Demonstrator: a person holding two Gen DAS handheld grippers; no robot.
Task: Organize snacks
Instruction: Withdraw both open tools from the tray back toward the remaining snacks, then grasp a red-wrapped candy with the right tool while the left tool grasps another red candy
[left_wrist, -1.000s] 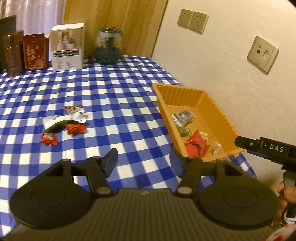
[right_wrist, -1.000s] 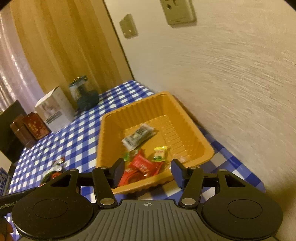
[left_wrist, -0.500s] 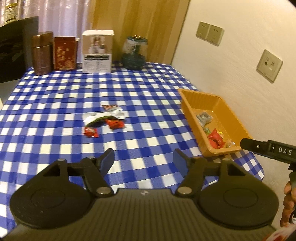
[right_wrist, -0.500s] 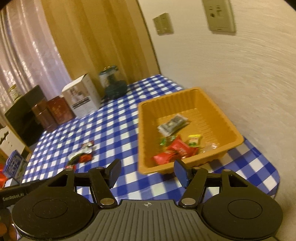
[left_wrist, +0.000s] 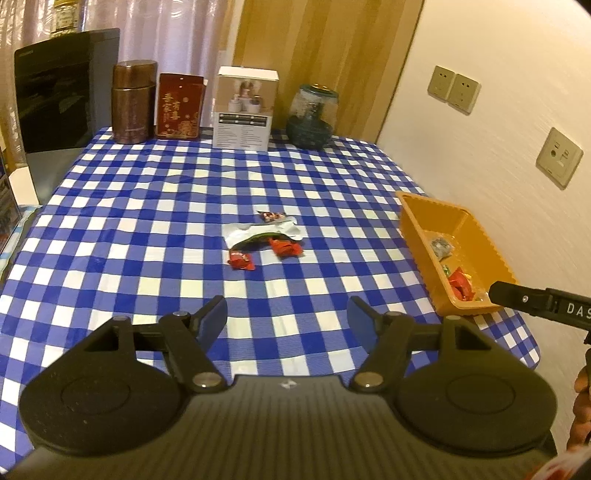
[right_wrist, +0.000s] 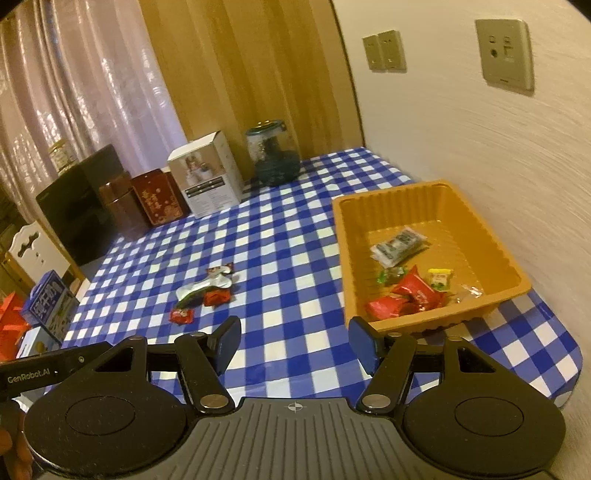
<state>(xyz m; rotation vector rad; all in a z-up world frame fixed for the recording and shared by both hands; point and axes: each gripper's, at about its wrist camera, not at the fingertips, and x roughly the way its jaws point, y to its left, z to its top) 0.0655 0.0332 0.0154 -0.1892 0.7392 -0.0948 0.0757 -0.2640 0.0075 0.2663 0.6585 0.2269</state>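
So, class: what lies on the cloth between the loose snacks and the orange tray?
Nothing: between the loose snacks and the tray only bare checked cloth shows. The right wrist view shows this best, and the left wrist view agrees.

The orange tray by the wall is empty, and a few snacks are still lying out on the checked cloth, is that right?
Not quite. The orange tray is not empty: the right wrist view shows several wrapped snacks in it already. The rest holds: it sits by the wall, and a few snacks still lie on the checked cloth.
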